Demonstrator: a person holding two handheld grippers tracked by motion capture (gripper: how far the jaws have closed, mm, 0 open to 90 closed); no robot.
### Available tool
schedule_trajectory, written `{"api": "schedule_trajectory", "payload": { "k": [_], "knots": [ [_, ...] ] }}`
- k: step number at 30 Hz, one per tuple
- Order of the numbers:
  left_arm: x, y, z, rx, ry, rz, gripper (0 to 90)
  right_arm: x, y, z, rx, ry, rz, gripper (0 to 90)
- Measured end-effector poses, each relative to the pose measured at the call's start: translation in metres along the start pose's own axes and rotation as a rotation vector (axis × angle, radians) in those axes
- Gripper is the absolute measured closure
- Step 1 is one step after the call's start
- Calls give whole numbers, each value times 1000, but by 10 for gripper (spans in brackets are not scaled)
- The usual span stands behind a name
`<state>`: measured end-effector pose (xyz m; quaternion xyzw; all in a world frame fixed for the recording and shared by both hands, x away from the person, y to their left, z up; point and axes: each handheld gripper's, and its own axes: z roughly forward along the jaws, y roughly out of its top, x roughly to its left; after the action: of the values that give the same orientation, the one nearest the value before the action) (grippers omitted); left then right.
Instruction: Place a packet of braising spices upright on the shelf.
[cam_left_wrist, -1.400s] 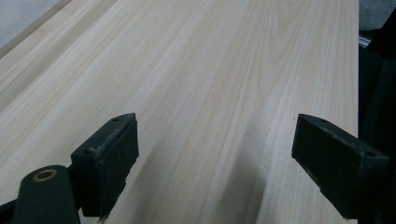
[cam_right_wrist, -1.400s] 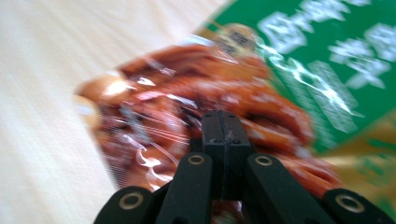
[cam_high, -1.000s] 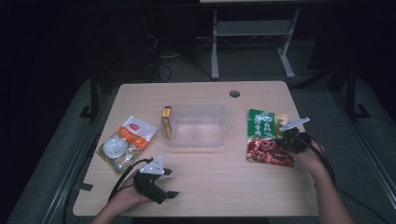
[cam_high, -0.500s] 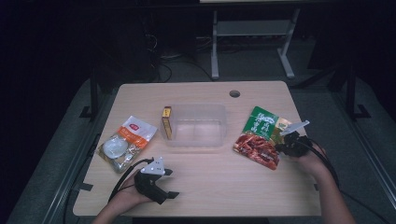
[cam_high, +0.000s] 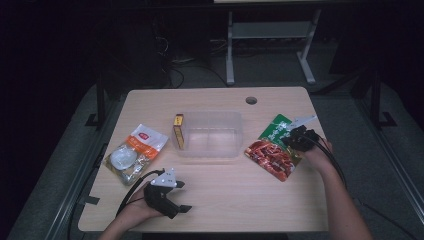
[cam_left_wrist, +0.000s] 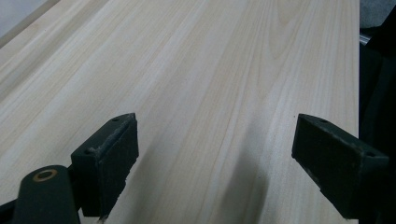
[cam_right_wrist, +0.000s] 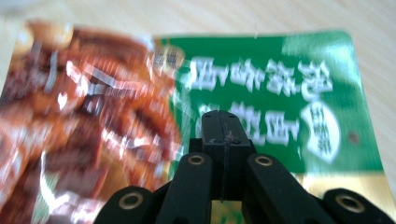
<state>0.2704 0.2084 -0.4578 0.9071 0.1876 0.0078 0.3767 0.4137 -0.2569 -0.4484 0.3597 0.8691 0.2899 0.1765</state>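
Green-red snack pouch pinched by right fingers beside tub; left fingers wide over bare wood.

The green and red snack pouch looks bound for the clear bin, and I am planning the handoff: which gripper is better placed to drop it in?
Right. The right gripper is shut on the snack pouch beside the clear bin; the left gripper rests open over bare table.

green-red snack pouch, right of tub
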Motion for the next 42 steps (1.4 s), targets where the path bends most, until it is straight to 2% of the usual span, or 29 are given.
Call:
{"api": "schedule_trajectory", "payload": {
  "k": [1,2,4,7,12,16,19,26,31,36,37,40,42],
  "knots": [
    [0,0,0,0,-1,1,141,-2,2,4,9,9,9,900],
    [0,0,0,0,-2,-1,142,-2,3,9,32,-5,-9,900],
    [0,-1,1,-3,-5,-8,141,-1,5,15,39,-2,-18,900],
    [0,-1,1,-2,-6,-2,141,6,7,18,77,-5,-67,900],
    [-2,-1,2,0,-10,-2,141,12,6,16,86,11,-80,900],
    [-1,-1,3,3,-12,-2,141,22,5,13,99,28,-112,900],
    [-2,0,3,4,-11,-1,142,28,3,10,91,59,-120,900],
    [-3,1,4,9,-15,4,141,55,1,3,98,99,-220,900],
    [-4,1,5,7,-15,3,141,73,1,0,93,130,-265,900],
    [-4,1,5,9,-14,3,141,91,5,0,86,190,-295,900],
    [-3,1,5,9,-14,3,141,95,6,0,80,204,-321,900],
    [-3,1,5,9,-13,2,141,112,8,-1,69,240,-356,900],
    [-3,1,4,9,-13,5,141,117,10,-2,68,230,-376,900]
  ]
}}
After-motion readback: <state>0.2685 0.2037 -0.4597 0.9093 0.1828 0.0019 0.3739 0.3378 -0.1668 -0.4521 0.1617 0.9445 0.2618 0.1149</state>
